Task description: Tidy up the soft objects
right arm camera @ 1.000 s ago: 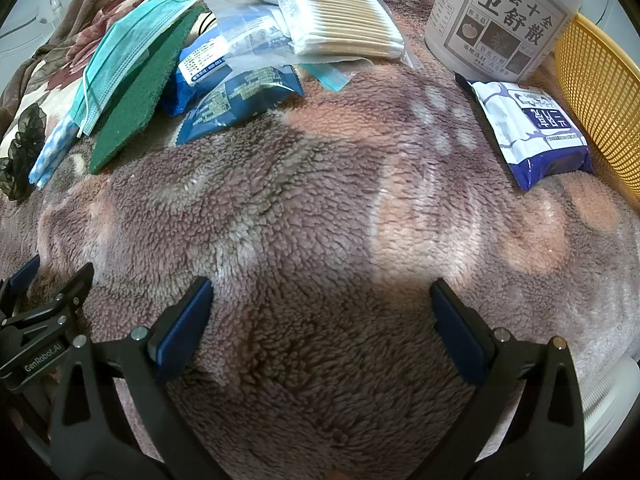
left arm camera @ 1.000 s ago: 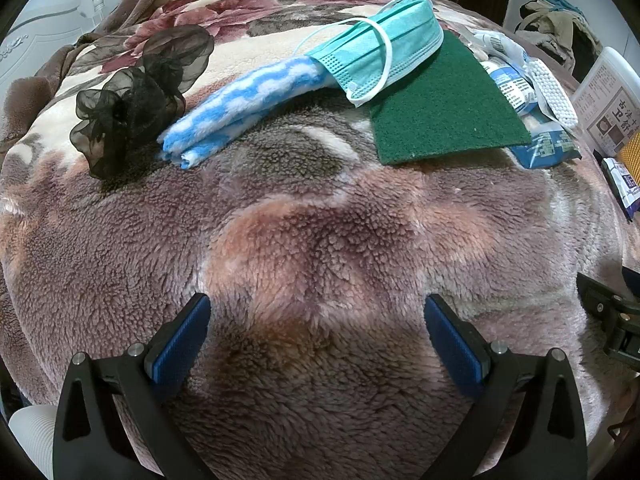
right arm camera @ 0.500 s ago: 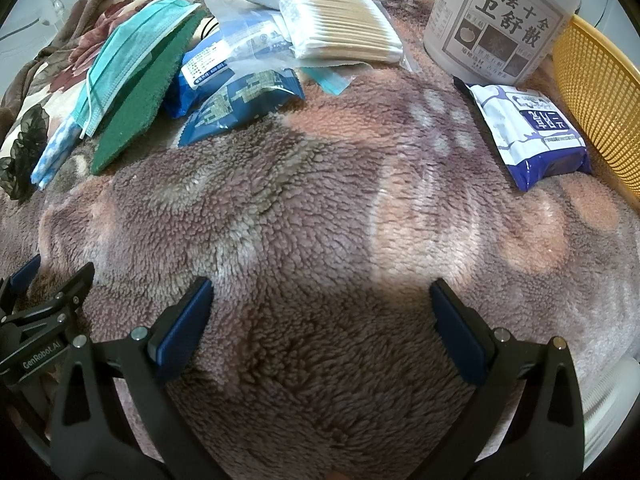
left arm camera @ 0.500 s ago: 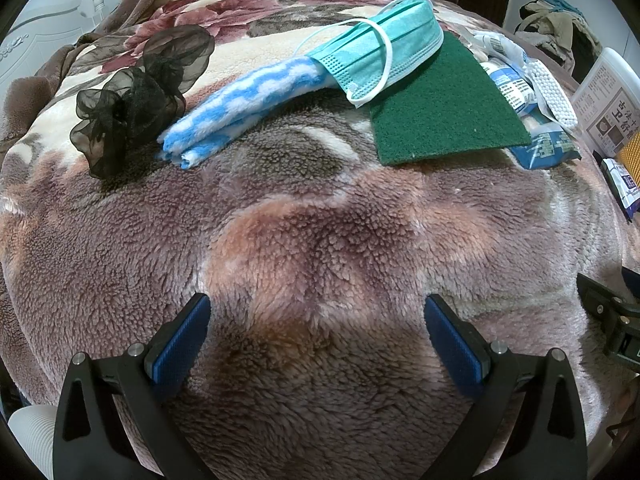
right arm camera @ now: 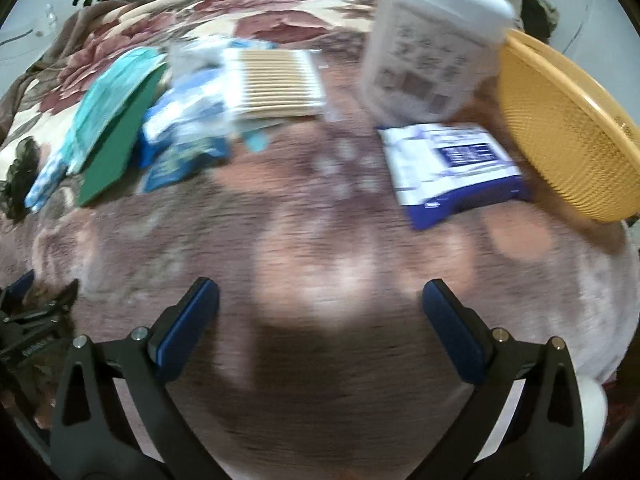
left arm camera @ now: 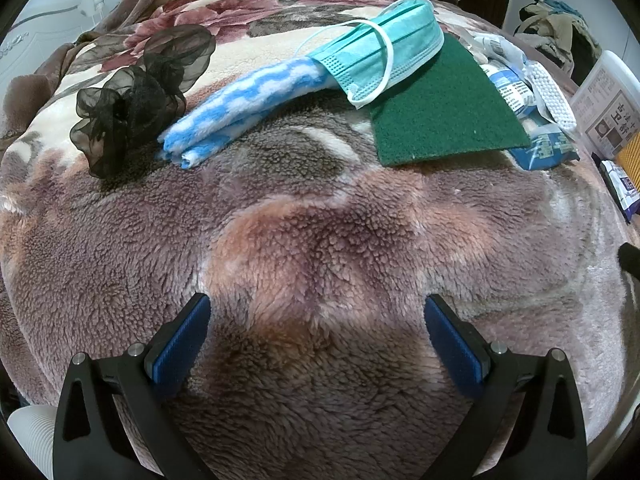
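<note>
On the fleece blanket (left arm camera: 320,240) lie a black mesh scrunchie (left arm camera: 136,92), a folded blue-and-white cloth (left arm camera: 240,108), a teal face mask (left arm camera: 384,48) and a green scouring pad (left arm camera: 444,112). My left gripper (left arm camera: 316,320) is open and empty, well short of them. My right gripper (right arm camera: 320,304) is open and empty above bare blanket. The right wrist view is blurred; it shows the mask (right arm camera: 112,92), the pad (right arm camera: 116,148), blue packets (right arm camera: 188,136), a cotton swab pack (right arm camera: 276,84) and a blue-white wipes pack (right arm camera: 452,164).
A yellow mesh basket (right arm camera: 560,140) stands at the right by a white tub (right arm camera: 432,52) with printed label. The tub (left arm camera: 608,112) and blue packets (left arm camera: 540,144) show at the right of the left wrist view. Clothes lie at the far right.
The right gripper has lifted and moved, blurring its view; the objects sit lower and further off in frame. The left gripper has not moved.
</note>
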